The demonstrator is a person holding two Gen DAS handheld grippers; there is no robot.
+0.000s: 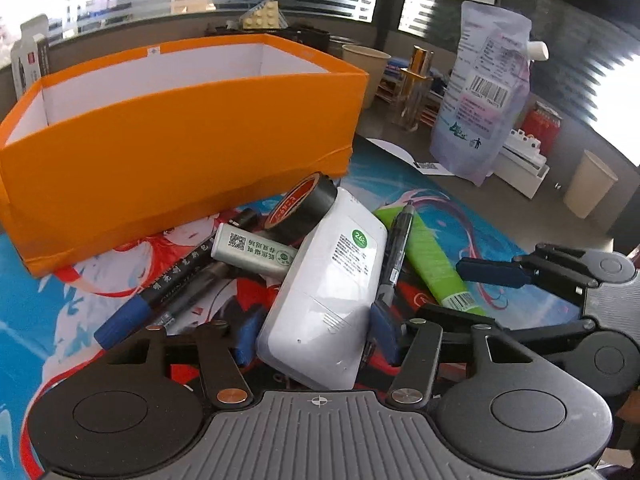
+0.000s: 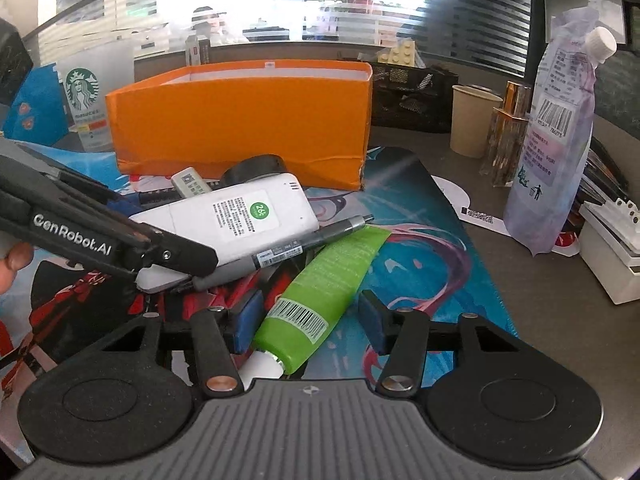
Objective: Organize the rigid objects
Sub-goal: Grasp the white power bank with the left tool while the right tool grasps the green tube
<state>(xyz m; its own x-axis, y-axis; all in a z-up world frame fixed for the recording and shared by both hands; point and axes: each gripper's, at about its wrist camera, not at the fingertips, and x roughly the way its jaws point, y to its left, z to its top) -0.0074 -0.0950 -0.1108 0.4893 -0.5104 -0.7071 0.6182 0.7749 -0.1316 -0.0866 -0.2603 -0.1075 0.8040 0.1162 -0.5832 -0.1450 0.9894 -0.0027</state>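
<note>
A white remote lies on top of a pile of pens in front of the orange box. My left gripper is shut on the remote's near end, with both blue pads against its sides. One of its black fingers shows in the right wrist view. A green tube lies between the pads of my right gripper. The left pad touches the tube and the right pad stands apart, so the gripper is open. A black marker lies between the remote and the tube.
A black tape roll, a small white stick and a blue-capped marker lie by the box on the printed mat. A spouted pouch, paper cups, a white device and a Starbucks cup stand around.
</note>
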